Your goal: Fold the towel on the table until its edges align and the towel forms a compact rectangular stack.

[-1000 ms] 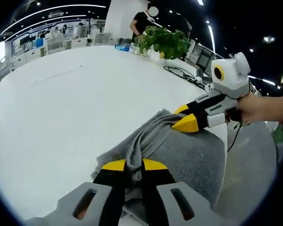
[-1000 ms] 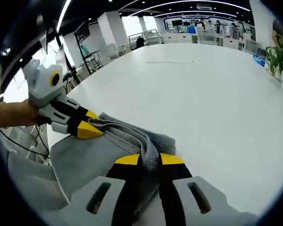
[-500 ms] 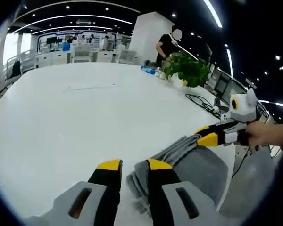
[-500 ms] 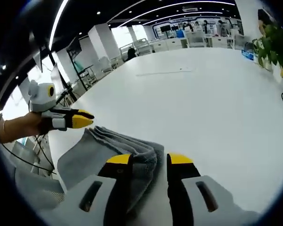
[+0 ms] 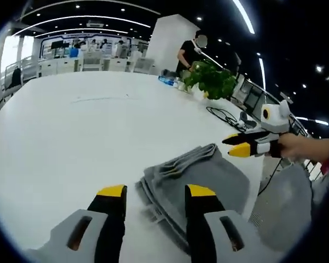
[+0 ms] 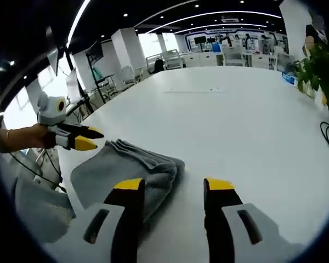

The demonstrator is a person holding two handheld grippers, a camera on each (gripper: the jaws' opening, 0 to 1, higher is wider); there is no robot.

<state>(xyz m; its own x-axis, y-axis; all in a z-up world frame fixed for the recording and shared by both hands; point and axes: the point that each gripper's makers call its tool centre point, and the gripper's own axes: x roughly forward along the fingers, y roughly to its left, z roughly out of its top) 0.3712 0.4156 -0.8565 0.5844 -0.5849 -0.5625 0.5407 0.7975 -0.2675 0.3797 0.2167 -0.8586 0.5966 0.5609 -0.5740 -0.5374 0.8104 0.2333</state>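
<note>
The grey towel (image 5: 200, 175) lies folded in a thick rectangle on the white table (image 5: 71, 126), close to the table's near edge. In the left gripper view my left gripper (image 5: 156, 192) is open, its yellow-tipped jaws just short of the towel's layered edge and touching nothing. My right gripper (image 5: 230, 147) hovers past the towel's far corner, held by a hand, jaws slightly apart. In the right gripper view the towel (image 6: 126, 167) sits left of my open right gripper (image 6: 174, 185). The left gripper (image 6: 93, 139) hangs beyond the towel's far side.
A green plant (image 5: 208, 79) and black cables (image 5: 225, 116) sit toward the table's far end, where a person (image 5: 187, 52) stands. A grey chair (image 6: 33, 208) is just off the table edge beside the towel. Wide bare tabletop (image 6: 236, 120) stretches beyond.
Both grippers let go of the towel's folded edge, opened and drew back. The towel now lies flat and folded on the table.
</note>
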